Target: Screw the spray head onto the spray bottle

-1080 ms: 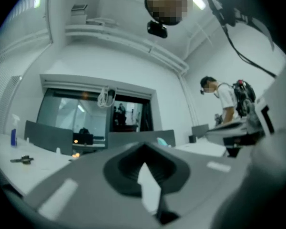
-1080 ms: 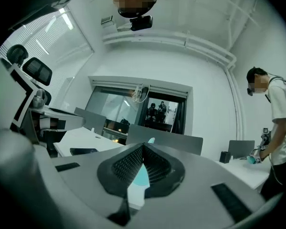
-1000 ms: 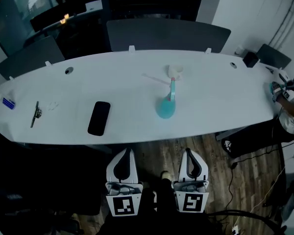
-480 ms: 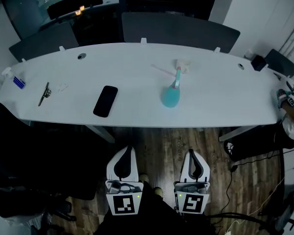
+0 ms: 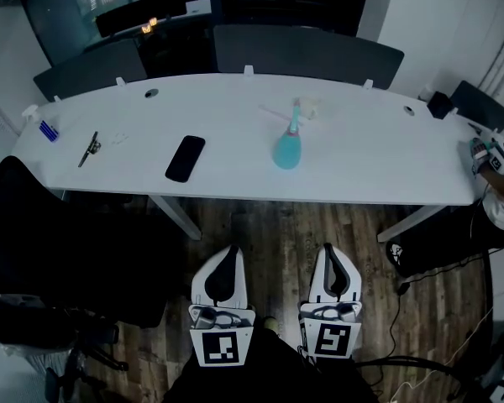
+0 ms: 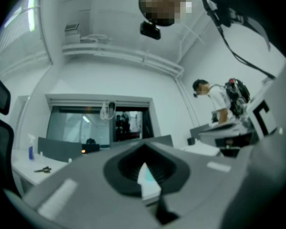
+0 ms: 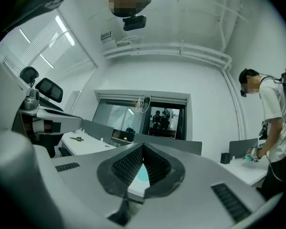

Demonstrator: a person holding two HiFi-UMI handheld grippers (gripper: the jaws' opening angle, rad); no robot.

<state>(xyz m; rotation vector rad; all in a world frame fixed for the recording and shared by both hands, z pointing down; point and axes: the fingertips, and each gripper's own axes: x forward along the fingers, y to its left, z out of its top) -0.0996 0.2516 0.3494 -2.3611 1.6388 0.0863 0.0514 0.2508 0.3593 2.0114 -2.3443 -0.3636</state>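
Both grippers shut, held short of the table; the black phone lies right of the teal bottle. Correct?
No: the head view shows the black phone left of the teal bottle. The left gripper and right gripper are shut, short of the table.

Dim, fisheye-warped frames with dark vignetted corners; bright ceiling light, soft blur.

Long white table (image 5: 361, 154) carrying, left to right: small blue item (image 5: 48, 130), dark tool (image 5: 88, 149), black phone (image 5: 186, 158), teal spray bottle (image 5: 286, 151), white spray head (image 5: 307, 109) just beyond it.
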